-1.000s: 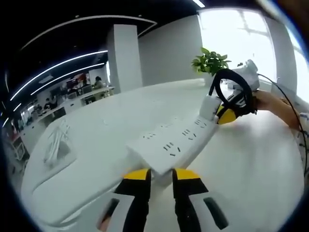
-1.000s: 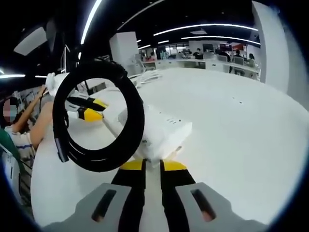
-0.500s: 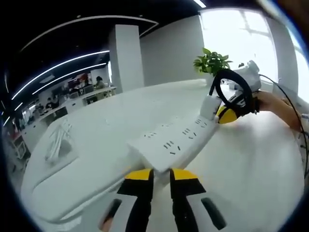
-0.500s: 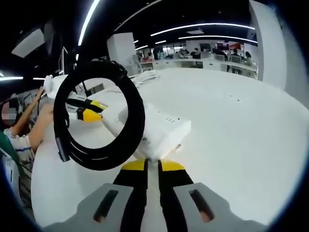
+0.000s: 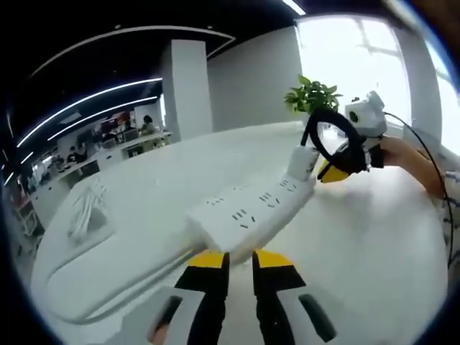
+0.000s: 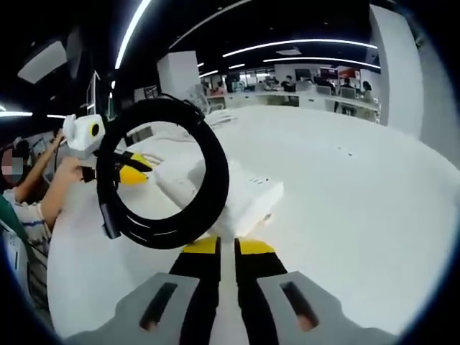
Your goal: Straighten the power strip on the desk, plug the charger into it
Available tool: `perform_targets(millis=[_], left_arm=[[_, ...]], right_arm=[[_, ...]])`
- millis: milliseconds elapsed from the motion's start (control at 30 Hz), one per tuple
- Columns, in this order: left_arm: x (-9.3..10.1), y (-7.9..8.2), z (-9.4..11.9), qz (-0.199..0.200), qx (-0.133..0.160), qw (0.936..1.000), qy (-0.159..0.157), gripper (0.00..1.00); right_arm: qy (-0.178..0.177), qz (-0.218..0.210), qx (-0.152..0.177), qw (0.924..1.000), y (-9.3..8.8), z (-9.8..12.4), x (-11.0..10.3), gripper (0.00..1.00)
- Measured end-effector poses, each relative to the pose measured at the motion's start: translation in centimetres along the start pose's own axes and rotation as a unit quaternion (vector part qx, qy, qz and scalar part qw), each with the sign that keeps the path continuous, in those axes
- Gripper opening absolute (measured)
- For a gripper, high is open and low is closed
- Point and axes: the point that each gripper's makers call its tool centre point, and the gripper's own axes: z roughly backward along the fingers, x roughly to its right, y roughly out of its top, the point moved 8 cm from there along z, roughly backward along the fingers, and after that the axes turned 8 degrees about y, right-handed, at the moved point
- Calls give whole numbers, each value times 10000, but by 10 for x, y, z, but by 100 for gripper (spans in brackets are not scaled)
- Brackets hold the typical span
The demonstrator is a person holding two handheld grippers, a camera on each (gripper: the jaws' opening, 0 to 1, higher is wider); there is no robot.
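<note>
Your left gripper clamps the near end of the long white plastic power strip. Your right gripper, at its two o'clock end, pinches the white boxy charger with its coiled black cable.

Both grippers — black jaws, yellow tips, grey bodies

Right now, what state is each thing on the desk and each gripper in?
power strip: flat on the desk, near end between the left gripper's jaws
charger: upright at the strip's far end, gripped
black cable coil: looped, hanging off the charger
left gripper: nearly shut
right gripper: shut on the charger
</note>
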Motion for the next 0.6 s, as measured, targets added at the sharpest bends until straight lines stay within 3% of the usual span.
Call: perform_targets(millis=[600], left_arm=[[26, 1, 41, -106, 528, 9984, 172, 12]], right_arm=[[-237, -91, 257, 9993, -13, 33, -18, 9]])
